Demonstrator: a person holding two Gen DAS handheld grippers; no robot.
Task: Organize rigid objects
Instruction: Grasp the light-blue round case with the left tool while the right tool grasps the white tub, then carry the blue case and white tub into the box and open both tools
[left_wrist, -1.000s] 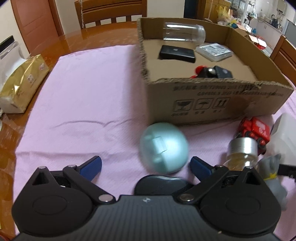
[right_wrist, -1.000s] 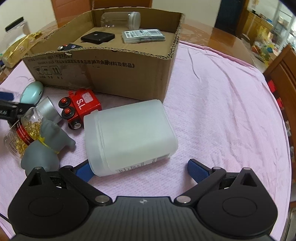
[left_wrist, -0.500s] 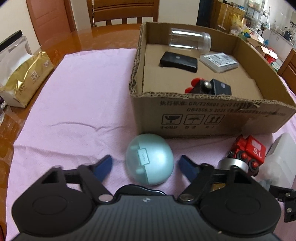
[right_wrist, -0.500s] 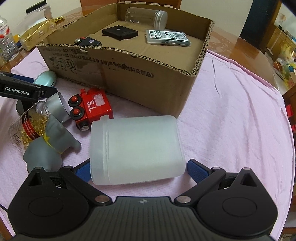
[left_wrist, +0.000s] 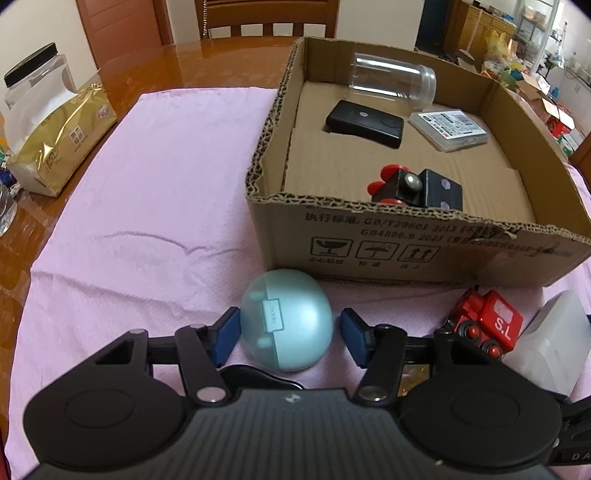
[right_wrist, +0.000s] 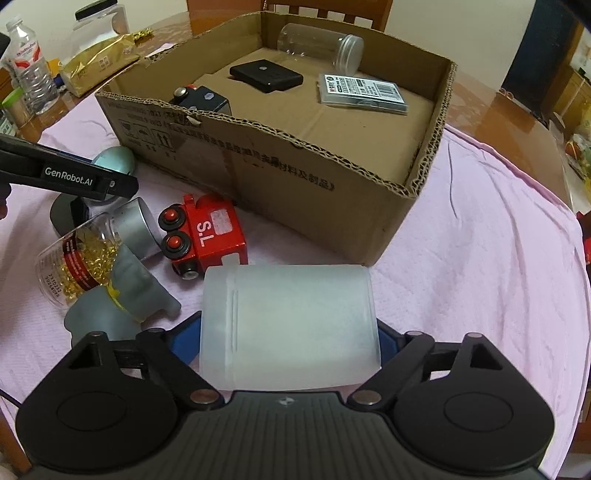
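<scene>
Straddling teal case (left_wrist: 287, 320), left gripper (left_wrist: 288, 334) parted, right gripper (right_wrist: 288, 341) clamping frosted tub (right_wrist: 291, 325)

Dim indoor light, fisheye-warped edges

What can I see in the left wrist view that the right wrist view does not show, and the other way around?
Only the left wrist view shows the left gripper open around the teal case, one pad touching it, and the chair in full.

Only the right wrist view shows the right gripper clasping the white container, the pill jar, the grey toy and a water bottle.

Both show the box, the clear jar, black case, card pack, black toy and red train.
</scene>
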